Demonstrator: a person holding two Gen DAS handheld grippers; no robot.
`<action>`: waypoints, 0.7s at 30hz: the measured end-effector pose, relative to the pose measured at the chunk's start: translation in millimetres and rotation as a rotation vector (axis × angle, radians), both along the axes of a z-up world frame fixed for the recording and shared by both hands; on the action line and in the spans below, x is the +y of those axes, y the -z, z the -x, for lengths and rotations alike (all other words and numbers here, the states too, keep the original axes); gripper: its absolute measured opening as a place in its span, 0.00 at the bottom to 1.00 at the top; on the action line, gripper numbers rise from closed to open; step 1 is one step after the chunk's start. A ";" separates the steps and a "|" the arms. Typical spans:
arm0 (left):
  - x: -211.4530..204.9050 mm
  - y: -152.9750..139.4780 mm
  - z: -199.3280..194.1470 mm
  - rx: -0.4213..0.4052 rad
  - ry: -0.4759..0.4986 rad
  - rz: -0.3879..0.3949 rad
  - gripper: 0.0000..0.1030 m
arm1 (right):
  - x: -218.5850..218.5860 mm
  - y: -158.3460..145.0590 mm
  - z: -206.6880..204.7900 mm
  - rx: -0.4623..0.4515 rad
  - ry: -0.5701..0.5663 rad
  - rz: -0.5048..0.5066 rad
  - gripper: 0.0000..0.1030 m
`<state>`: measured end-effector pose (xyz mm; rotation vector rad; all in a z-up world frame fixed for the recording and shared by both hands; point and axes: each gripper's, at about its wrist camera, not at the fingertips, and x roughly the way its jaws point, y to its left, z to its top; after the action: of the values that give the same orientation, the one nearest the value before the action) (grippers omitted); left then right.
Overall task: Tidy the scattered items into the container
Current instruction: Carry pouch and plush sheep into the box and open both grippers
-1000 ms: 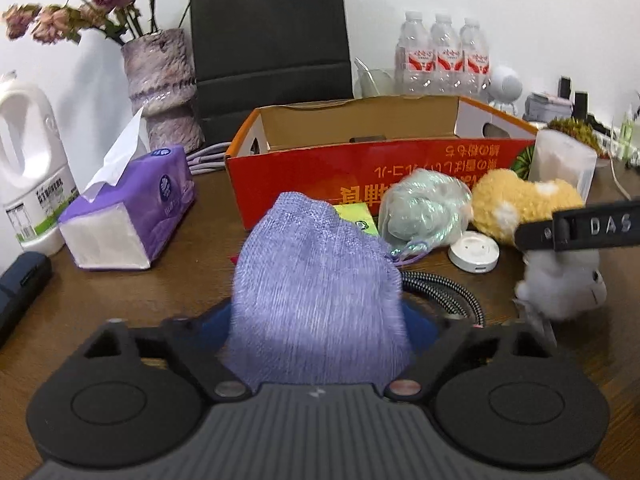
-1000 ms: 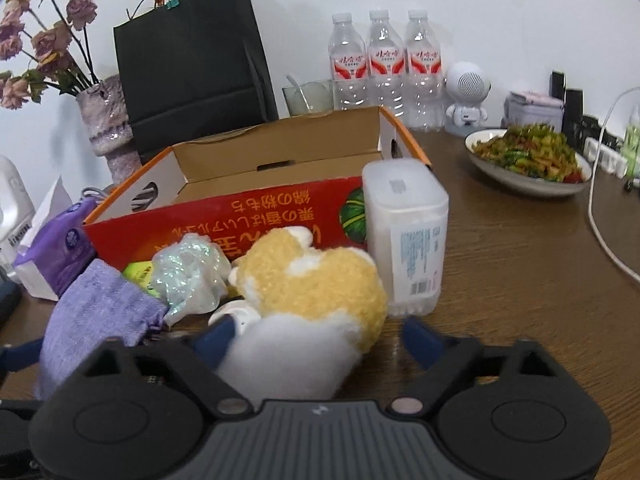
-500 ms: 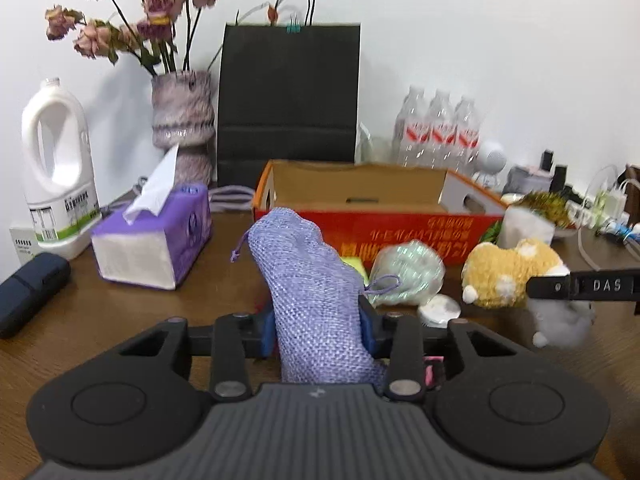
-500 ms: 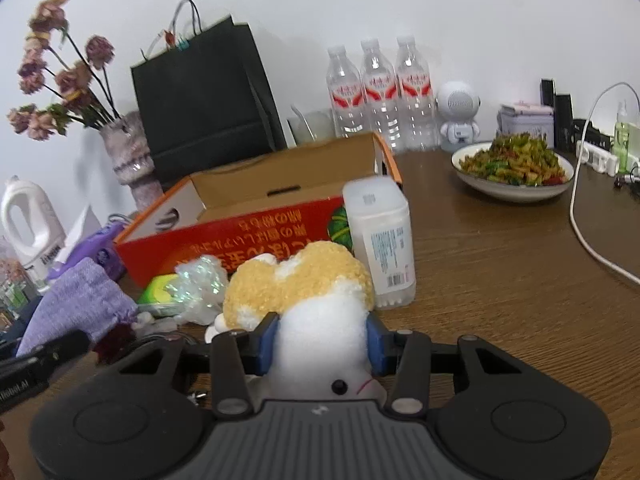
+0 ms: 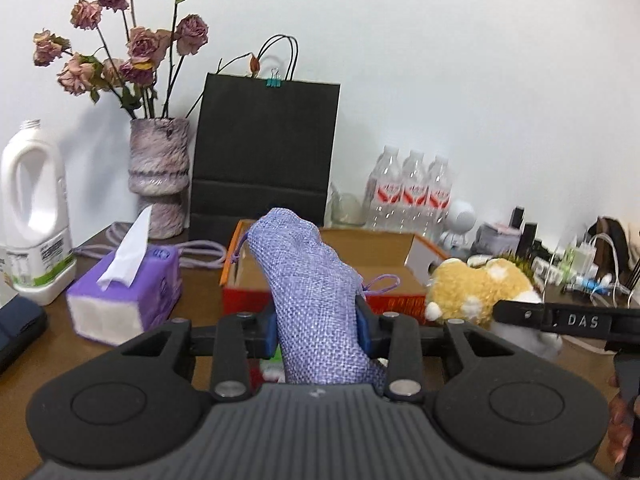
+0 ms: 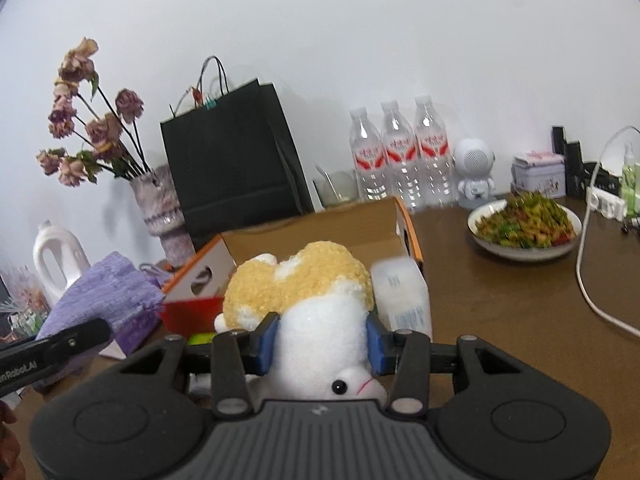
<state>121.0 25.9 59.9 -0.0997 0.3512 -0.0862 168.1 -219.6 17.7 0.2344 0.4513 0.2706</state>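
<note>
Your left gripper clamps the pouch, long axis rising toward the box. Your right gripper squeezes the plush, face toward you; both tilt slightly downward.

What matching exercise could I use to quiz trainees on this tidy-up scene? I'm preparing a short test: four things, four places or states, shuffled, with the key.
Things:
1. purple pouch
2. plush toy
3. cardboard box
4. tissue pack

Places or states:
A. on the table, a white sheet sticking up from it
B. clamped in the right gripper
C. open at the top, behind both held items
D. clamped in the left gripper

Pairs: 1-D, 2-B, 3-C, 4-A
</note>
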 end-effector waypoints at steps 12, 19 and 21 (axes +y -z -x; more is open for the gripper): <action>0.6 -10.8 -88.8 -0.017 -0.025 0.077 0.35 | 22.7 -26.1 -76.3 -0.080 0.022 -0.008 0.42; 5.0 8.8 -144.6 0.044 -0.034 0.083 0.35 | 37.5 -7.8 -137.1 -0.017 0.003 -0.018 0.42; 6.1 16.8 -161.8 0.080 -0.030 0.086 0.35 | 41.5 -0.3 -153.3 0.013 0.000 -0.028 0.42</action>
<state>282.8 32.0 43.1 -0.1937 0.4260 -0.0677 321.5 -178.1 18.0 0.2638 0.4606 0.2753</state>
